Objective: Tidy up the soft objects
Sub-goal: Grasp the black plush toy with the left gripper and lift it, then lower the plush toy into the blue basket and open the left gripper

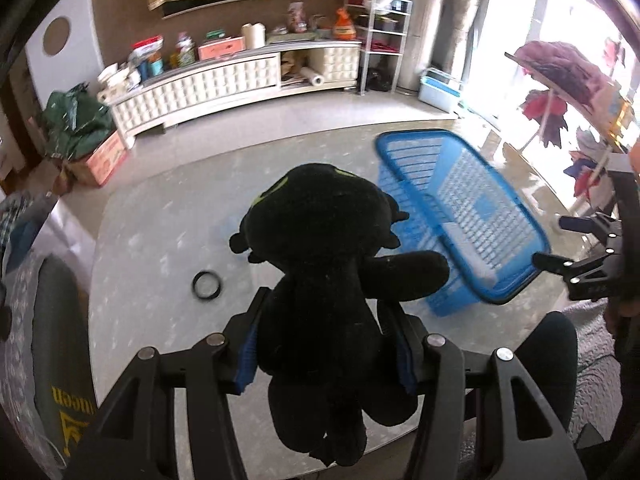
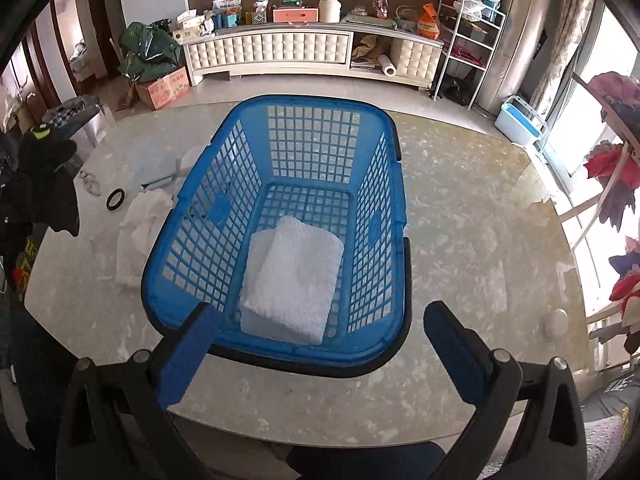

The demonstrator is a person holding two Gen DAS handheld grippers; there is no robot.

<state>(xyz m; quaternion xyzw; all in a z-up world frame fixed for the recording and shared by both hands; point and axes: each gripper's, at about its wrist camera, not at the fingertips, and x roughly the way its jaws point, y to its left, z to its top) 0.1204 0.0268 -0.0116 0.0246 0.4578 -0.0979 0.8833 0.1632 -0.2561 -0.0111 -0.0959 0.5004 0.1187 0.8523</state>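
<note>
**Black plush toy held at the waist, blue basket waiting**

The black plush toy is seen clamped in the left gripper, whose blue pads are pressed against its torso from both sides, with the head above the fingers and the legs dangling below them. It is held clear of the marble table, above the near edge, with the blue basket just beyond its outstretched arm. The right gripper is carried empty, its jaws spread wide, just short of the basket's near rim.

The toy is judged to be light and fully soft: the body is visibly pinched in where the pads bear on it, so a hold at the thick torso is likely the safest, while a limb or ear would probably stretch and swing. The plush surface is expected to give good friction, so slipping is thought unlikely. Nothing about it appears fragile.

Inside the basket, a folded white towel is laid flat toward the near end of the floor, leaving the far end free. A second white cloth is left crumpled on the table beside the basket's left wall, near a black ring; it would likely sag and unfold if lifted by one corner, so a bunched middle is the better place to pinch it
</note>
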